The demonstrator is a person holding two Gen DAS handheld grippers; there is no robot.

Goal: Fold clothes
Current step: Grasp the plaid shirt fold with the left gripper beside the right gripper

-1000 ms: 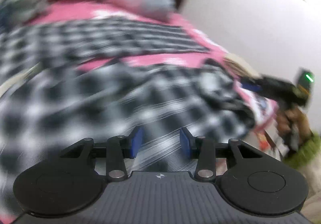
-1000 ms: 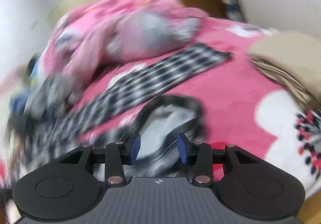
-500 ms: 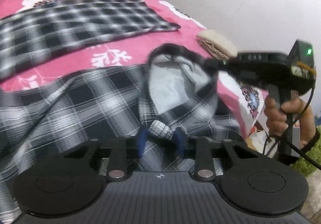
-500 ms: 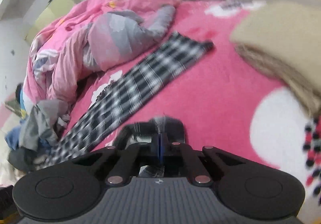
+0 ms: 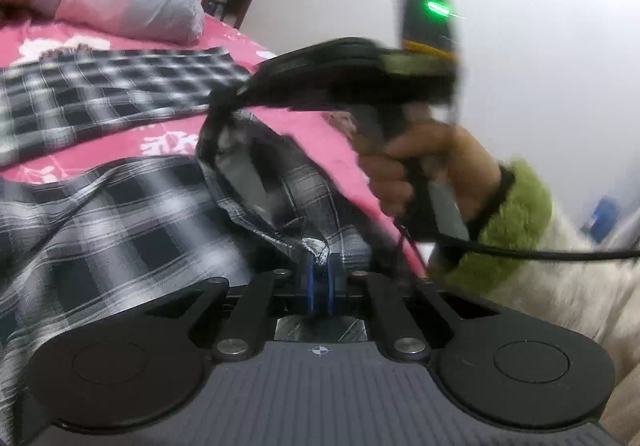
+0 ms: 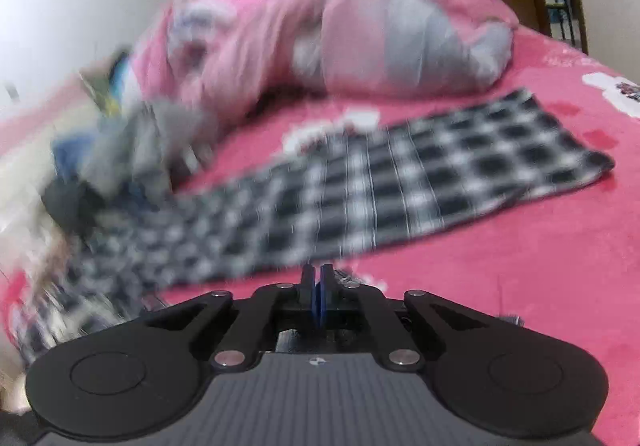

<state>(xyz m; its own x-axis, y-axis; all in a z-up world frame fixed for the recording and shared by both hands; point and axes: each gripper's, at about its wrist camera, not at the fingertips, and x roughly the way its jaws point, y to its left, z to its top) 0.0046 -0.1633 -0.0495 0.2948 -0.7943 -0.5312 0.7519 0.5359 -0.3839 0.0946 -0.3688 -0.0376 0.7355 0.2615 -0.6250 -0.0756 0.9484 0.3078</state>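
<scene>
A black-and-white plaid shirt (image 5: pixel 120 214) lies on the pink bed sheet (image 5: pixel 280 122). My left gripper (image 5: pixel 319 266) is shut on the shirt's front edge just below the collar. In the left wrist view my right gripper (image 5: pixel 224 102) pinches the dark collar (image 5: pixel 216 138) and holds it lifted off the bed. Its jaws are opening slightly, with the cloth still between them. In the blurred right wrist view the right gripper (image 6: pixel 318 274) has its pads nearly together. One plaid sleeve (image 6: pixel 400 182) lies stretched out flat beyond it.
A pink and grey quilt (image 6: pixel 360 26) is bunched at the head of the bed. A heap of other clothes (image 6: pixel 120 150) sits at the left. A person's hand (image 5: pixel 400 174) with a green cuff (image 5: pixel 516 214) holds the right gripper. A white wall stands to the right.
Both grippers went from open to closed on the shirt. The right one took the collar and lifted it up and across the left wrist view, and its own view swung toward the sleeve.
</scene>
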